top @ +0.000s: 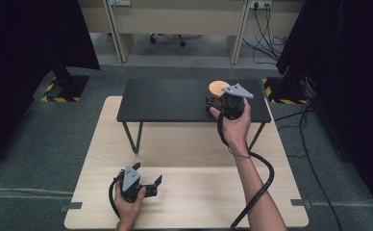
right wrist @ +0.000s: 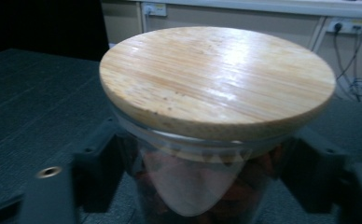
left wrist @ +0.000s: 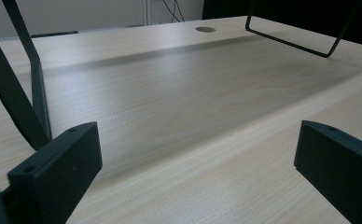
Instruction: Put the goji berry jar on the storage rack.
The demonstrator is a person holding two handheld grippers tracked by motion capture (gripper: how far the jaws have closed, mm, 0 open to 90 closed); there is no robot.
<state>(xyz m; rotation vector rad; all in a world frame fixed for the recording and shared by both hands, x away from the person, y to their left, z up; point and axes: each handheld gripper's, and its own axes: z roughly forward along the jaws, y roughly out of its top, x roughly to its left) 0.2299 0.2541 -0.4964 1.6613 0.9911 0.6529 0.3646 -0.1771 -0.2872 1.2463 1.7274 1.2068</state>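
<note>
A glass jar with a round wooden lid and reddish contents stands on the right end of a low black table; in the high view its lid shows just past my right hand. My right gripper is shut on the jar, with one jaw on each side of the glass below the lid. Near the front left of the light wooden table, my left gripper stands open, low over bare wood, holding nothing.
The black table's wire legs rest on the wooden table ahead of the left gripper. A thick cable trails from the right gripper across the wood. Dark curtains flank both sides, and loose cables lie on the floor at the right.
</note>
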